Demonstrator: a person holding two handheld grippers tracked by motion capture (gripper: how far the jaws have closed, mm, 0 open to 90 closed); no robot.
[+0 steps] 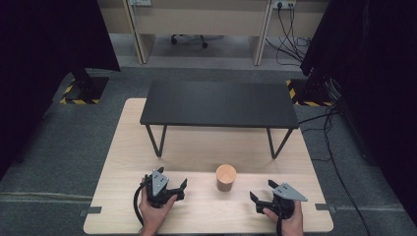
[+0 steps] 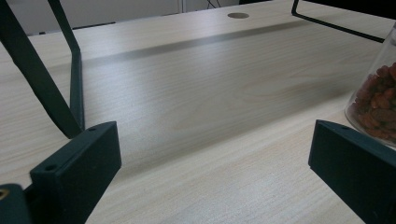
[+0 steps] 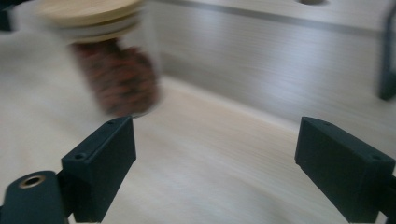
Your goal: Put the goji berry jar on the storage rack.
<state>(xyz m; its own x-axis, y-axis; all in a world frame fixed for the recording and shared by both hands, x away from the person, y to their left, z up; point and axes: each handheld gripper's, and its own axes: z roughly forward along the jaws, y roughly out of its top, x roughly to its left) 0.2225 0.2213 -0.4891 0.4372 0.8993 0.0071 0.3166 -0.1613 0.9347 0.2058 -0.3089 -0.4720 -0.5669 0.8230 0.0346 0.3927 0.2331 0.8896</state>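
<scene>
My left tongs [image 1: 175,189] and my right tongs [image 1: 259,200] are both open and hold nothing, with the jar [image 1: 226,177] on the table [image 1: 206,147] between them.

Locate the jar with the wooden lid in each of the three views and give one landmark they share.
High view: the jar stands at centre on the light wooden table, between the two grippers.
Left gripper view: its glass wall with reddish-brown contents is at the right edge, beyond the right jaw.
Right gripper view: blurred, upper left, beyond the left jaw.
Shared landmark: the black shelf legs behind the jar.
</scene>
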